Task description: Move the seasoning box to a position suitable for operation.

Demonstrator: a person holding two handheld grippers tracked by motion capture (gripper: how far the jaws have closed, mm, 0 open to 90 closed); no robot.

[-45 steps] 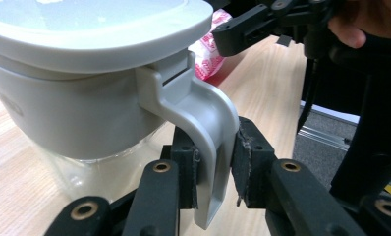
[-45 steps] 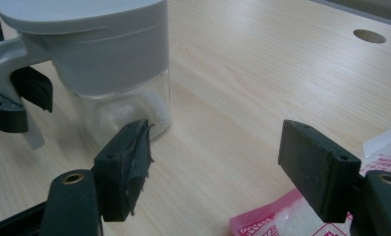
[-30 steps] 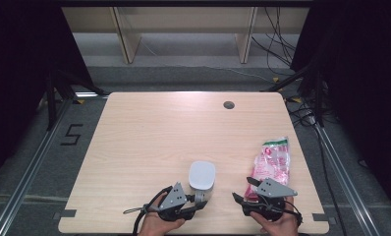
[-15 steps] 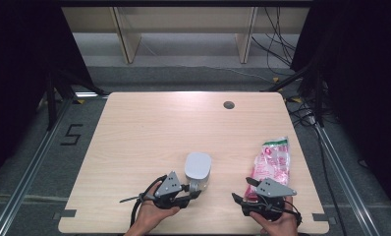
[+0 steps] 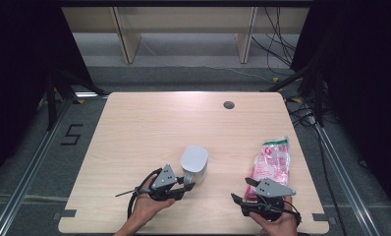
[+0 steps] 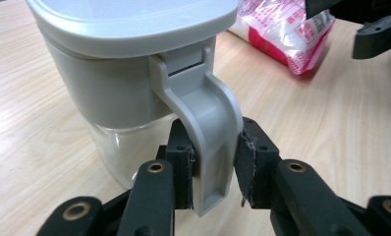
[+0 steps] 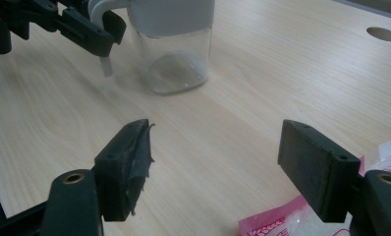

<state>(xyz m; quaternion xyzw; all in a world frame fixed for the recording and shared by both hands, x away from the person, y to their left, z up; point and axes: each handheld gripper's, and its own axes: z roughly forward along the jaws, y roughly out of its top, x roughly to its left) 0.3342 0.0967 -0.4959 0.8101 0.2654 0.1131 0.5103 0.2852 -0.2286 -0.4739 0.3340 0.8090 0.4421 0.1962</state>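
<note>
The grey-lidded jar [image 5: 194,163] stands upright on the wooden table [image 5: 149,128], toward the near edge and a little left of the middle. Its upper part is a grey collar under a flat grey lid [image 6: 129,17]; below that the body is clear, and in the right gripper view [image 7: 173,46] a small heap of pale stuff lies on its bottom. A curved grey handle [image 6: 208,123] hangs from the lid's hinge down the side that faces the person.

The left gripper [image 5: 181,187] sits just beside the jar on its near side. In its own view [image 6: 214,169] the two black jaws stand on either side of the handle with their pads pressed against it, so the gripper is clenched on the handle. The right gripper view shows the same hold from the side [image 7: 105,37].

The right gripper [image 5: 241,191] rests near the table's front edge, well apart from the jar. Its jaws are released and spread wide, with bare tabletop between them [image 7: 215,164].

A pink and white packet [image 5: 271,160] lies flat on the table just beyond the right gripper, its near end close to that gripper's outer jaw [image 7: 282,221]. In the left gripper view the packet [image 6: 282,29] lies behind the jar. A small round hole [image 5: 228,104] sits in the tabletop near the far edge
</note>
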